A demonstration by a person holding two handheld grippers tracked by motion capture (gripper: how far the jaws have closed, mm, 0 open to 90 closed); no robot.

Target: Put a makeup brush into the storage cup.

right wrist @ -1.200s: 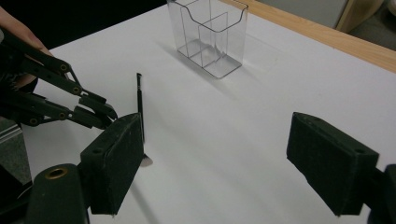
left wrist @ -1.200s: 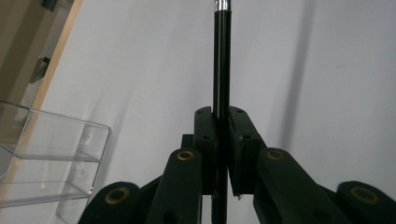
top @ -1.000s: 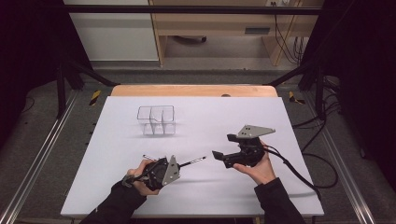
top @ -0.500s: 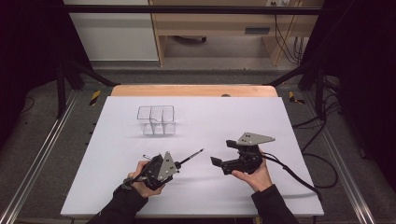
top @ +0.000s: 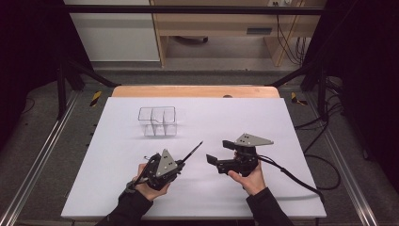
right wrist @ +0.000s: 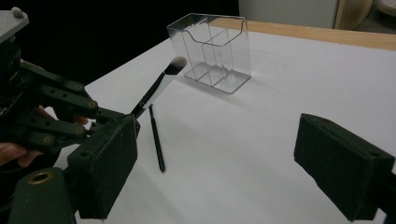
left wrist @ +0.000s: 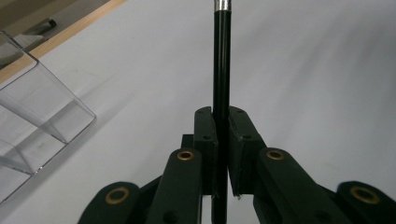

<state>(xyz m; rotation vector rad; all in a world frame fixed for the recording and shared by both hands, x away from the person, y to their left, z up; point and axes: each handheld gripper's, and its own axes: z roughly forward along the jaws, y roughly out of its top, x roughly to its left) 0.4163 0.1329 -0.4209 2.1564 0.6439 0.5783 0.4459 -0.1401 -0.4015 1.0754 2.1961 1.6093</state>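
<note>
My left gripper (top: 180, 163) (left wrist: 221, 122) is shut on the black handle of a makeup brush (top: 193, 151) (left wrist: 221, 65). The brush (right wrist: 161, 84) points up and to the right, its grey bristles off the table. A clear divided organizer (top: 157, 121) (right wrist: 212, 51) (left wrist: 42, 116) stands farther back on the white table. My right gripper (top: 220, 151) (right wrist: 224, 170) is open and faces the left gripper (right wrist: 133, 122). Its jaws have just closed a little, with nothing between the pads. A thin dark line (right wrist: 156, 137) lies on the table under the brush; shadow or slim stick, I cannot tell.
The white tabletop (top: 244, 117) ends in a wooden strip (top: 193, 91) at the back. The right gripper's cable (top: 291, 176) trails off to the right. Metal frame rails (top: 42, 155) run along both sides of the table.
The brush in the left gripper has swung from lying nearly level to pointing up and right. The right gripper has shifted slightly left and toward the person.
</note>
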